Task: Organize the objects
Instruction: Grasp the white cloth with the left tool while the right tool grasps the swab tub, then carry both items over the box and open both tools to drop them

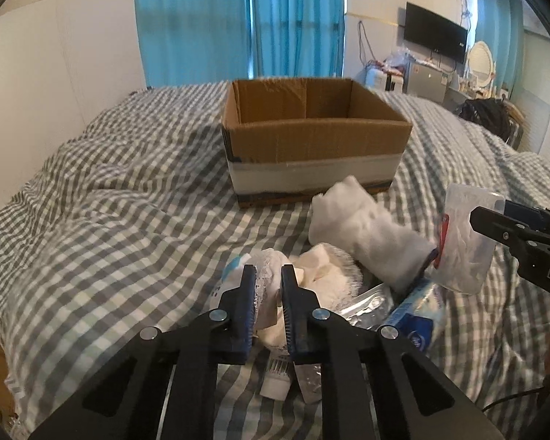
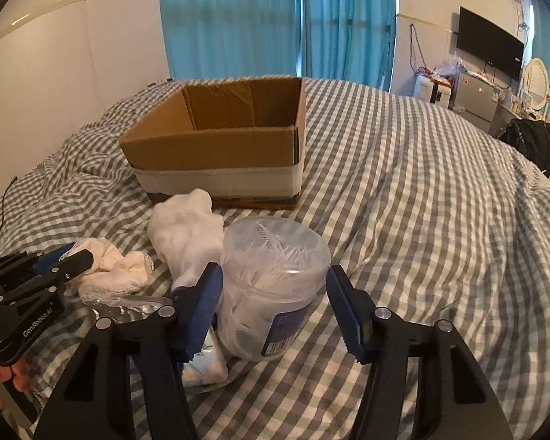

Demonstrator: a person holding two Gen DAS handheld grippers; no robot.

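Bedroom, blue curtains, wall TV at right. Work surface is a bed under a grey-and-white checked duvet point(image 1: 110, 220); an open brown cardboard box with a white band point(image 1: 311, 139) sits mid-bed, nothing visible inside it.

Left gripper point(image 1: 268, 275): jaws nearly together, clenched on a crumpled white lace-edged cloth point(image 1: 266, 286) at the near edge of the clutter pile.

Right gripper point(image 2: 273, 286): jaws bracket a clear plastic cylindrical jar of white cotton swabs point(image 2: 271, 286). The left pad touches the jar; the right pad looks just clear of it, so it is not yet firmly gripped.

Judgement: seat the right pads square on the jar wall before lifting, and lift the cloth straight up so it does not drag the rolled white towel point(image 1: 363, 234) or the blue-and-white packet point(image 1: 418, 315).

Writing: "GenRobot.AI" on the left gripper's body; jar label unreadable.
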